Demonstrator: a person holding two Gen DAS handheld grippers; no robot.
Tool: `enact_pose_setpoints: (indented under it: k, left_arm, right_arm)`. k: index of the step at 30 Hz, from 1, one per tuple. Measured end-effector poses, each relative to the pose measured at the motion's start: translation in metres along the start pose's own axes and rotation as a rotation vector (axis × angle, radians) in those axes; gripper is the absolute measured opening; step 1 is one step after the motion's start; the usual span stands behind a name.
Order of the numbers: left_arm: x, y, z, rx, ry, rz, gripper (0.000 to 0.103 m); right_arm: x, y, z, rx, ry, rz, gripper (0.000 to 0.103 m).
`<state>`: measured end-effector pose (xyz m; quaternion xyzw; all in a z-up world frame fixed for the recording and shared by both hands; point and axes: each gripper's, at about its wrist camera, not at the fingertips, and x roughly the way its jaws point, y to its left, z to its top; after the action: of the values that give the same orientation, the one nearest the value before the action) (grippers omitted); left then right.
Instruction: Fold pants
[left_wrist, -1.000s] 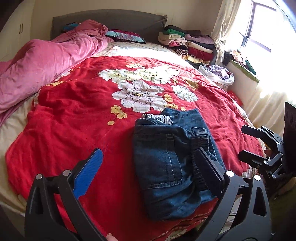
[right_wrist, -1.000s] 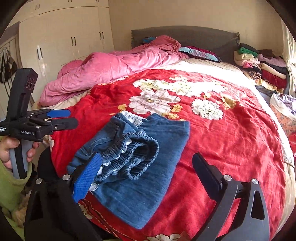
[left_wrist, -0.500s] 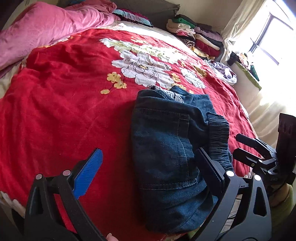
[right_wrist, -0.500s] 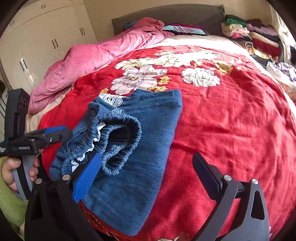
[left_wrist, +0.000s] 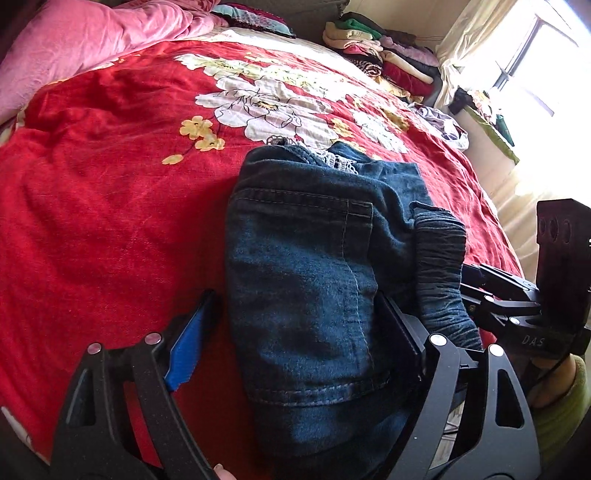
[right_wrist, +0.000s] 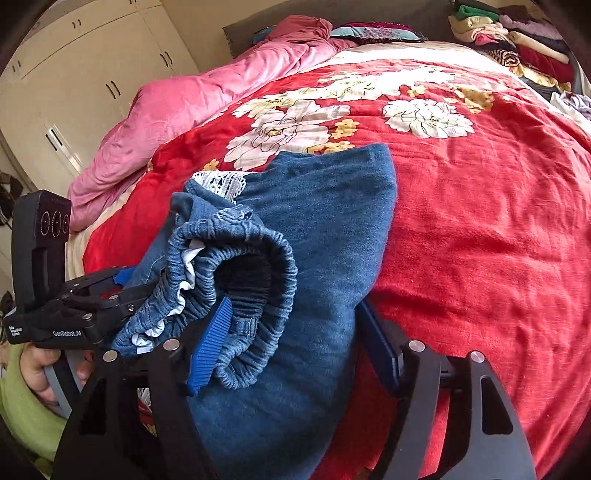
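Bed (left_wrist: 92, 206) under red floral cover carries folded denim pants (left_wrist: 314, 280) near its front edge, pink quilt (right_wrist: 207, 99) alongside, stacked clothes (left_wrist: 384, 59) at the headboard.

Hidden and cut-off parts around the folded pants

The pants' (left_wrist: 306, 280) near end runs behind the left gripper's (left_wrist: 295, 339) frame and off the bottom edge; in the right wrist view the right gripper's (right_wrist: 291, 343) far finger sinks behind the denim, so contact cannot be told. The clothes pile (left_wrist: 384, 59) is too small to sort, and the window (left_wrist: 535, 66) is washed out by glare
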<state>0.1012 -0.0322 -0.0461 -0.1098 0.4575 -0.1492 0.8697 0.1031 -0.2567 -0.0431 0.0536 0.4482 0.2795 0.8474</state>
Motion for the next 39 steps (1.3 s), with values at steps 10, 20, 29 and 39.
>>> enact_pose_setpoints:
  k: [10,20,29,39]
  left_arm:
    - [-0.005,-0.009,0.001,-0.031,-0.027,-0.029,0.05]
    - [-0.028,-0.024,0.024,-0.013,-0.087,-0.042,0.043]
    - [-0.026,-0.025,0.074,0.02,-0.131,-0.01,0.043]
    - [-0.008,-0.023,0.108,0.043,-0.147,0.024,0.043]
  right_arm:
    - [-0.008,0.016,-0.001,-0.094,-0.077,0.039,0.036]
    - [-0.038,0.033,0.026,-0.165,-0.155,0.038,0.036]
    - [-0.033,0.033,0.07,-0.208,-0.214,0.008,0.036]
    - [-0.013,0.019,0.107,-0.213,-0.227,-0.027,0.036]
